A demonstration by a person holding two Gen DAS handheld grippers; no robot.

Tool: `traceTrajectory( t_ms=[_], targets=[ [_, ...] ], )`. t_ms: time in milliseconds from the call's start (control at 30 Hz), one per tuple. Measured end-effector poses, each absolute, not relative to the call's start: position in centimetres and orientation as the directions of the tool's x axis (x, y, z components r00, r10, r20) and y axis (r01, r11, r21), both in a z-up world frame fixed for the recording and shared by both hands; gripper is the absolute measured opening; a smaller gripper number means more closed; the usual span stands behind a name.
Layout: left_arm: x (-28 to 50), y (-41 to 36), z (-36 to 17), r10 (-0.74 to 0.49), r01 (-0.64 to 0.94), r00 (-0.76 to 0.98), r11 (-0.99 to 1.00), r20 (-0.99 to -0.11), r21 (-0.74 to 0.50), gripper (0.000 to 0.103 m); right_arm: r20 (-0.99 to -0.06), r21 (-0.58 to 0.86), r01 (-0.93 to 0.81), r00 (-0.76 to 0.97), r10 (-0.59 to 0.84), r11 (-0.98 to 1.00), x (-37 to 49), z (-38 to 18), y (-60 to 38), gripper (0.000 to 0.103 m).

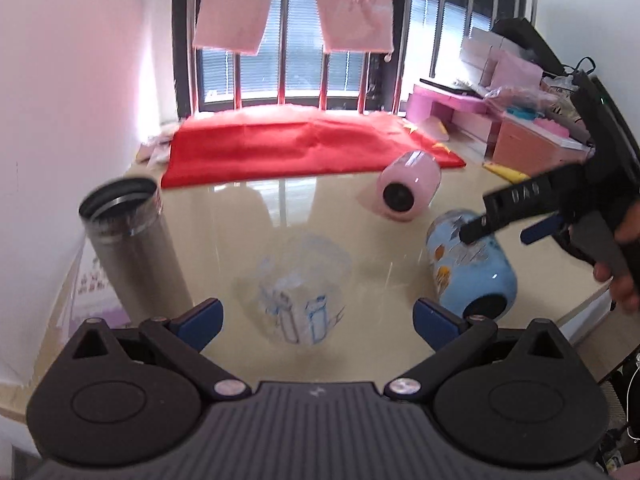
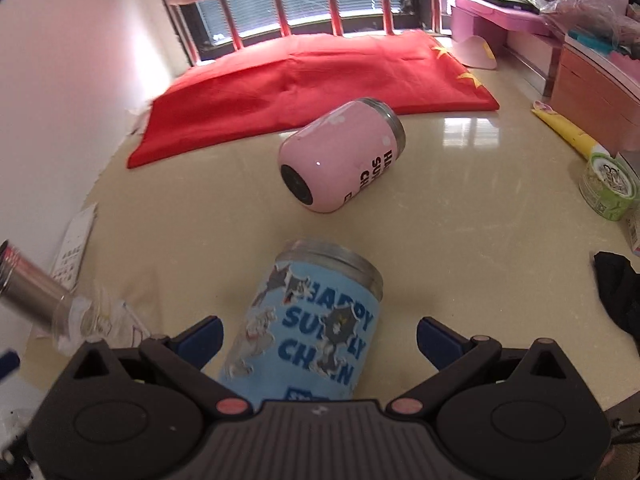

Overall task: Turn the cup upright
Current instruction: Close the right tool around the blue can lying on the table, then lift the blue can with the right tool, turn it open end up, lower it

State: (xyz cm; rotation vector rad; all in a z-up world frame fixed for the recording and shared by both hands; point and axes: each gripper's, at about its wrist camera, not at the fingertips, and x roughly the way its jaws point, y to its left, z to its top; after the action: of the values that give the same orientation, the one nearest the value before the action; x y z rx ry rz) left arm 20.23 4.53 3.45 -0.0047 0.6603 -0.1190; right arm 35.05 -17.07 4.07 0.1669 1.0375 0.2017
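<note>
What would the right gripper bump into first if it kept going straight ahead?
Most likely the blue cup. It lies on its side right between the open fingers of the right gripper, directly ahead. The pink cup lies farther along, though exact depth is hard to judge.

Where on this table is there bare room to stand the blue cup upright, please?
Bare tabletop lies right of the pink cup, bordered by the red cloth and green tub. It is crowded on the left: the clear cup, steel flask and blue cup sit close.

Bright window backlight, blurry fisheye edges
</note>
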Motion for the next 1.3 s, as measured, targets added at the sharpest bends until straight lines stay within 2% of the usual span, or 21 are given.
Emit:
traceTrajectory(
  t_ms=[333, 400, 433, 667, 967, 1300],
  targets=[
    [21.6, 5.9, 1.4, -0.120, 0.096, 0.759, 0.993, -0.640, -0.073, 0.103, -0.924, 0.239, 0.085, 0.328, 0.199, 0.967, 39.1, 1.2, -15.8, 0.102],
    [21.7, 6.2, 1.1, -0.119, 0.089, 0.756, 0.993, -0.643, -0.080, 0.103, -0.931, 0.253, 0.124, 0.303, 0.206, 0.960, 39.7, 0.5, -15.7, 0.086],
    [21.8, 6.4, 1.0, -0.119, 0.085, 0.756, 0.993, -0.644, -0.083, 0.103, -0.932, 0.264, 0.134, 0.290, 0.217, 0.955, 39.8, 0.2, -15.5, 0.086],
    [22.0, 7.1, 0.6, -0.114, 0.058, 0.754, 0.993, -0.647, -0.107, 0.103, -0.918, 0.250, -0.042, 0.307, 0.251, 0.967, 38.6, 0.2, -14.2, 0.085],
    [21.8, 7.1, 0.6, -0.108, 0.042, 0.751, 0.992, -0.652, -0.117, 0.103, -0.873, 0.190, -0.206, 0.412, 0.262, 0.960, 35.4, 1.6, -12.1, 0.085],
    [21.2, 7.2, 0.8, -0.081, 0.020, 0.756, 0.995, -0.649, -0.101, 0.103, -0.785, 0.210, -0.245, 0.535, 0.313, 0.946, 33.6, 1.7, -12.4, 0.085]
  ],
)
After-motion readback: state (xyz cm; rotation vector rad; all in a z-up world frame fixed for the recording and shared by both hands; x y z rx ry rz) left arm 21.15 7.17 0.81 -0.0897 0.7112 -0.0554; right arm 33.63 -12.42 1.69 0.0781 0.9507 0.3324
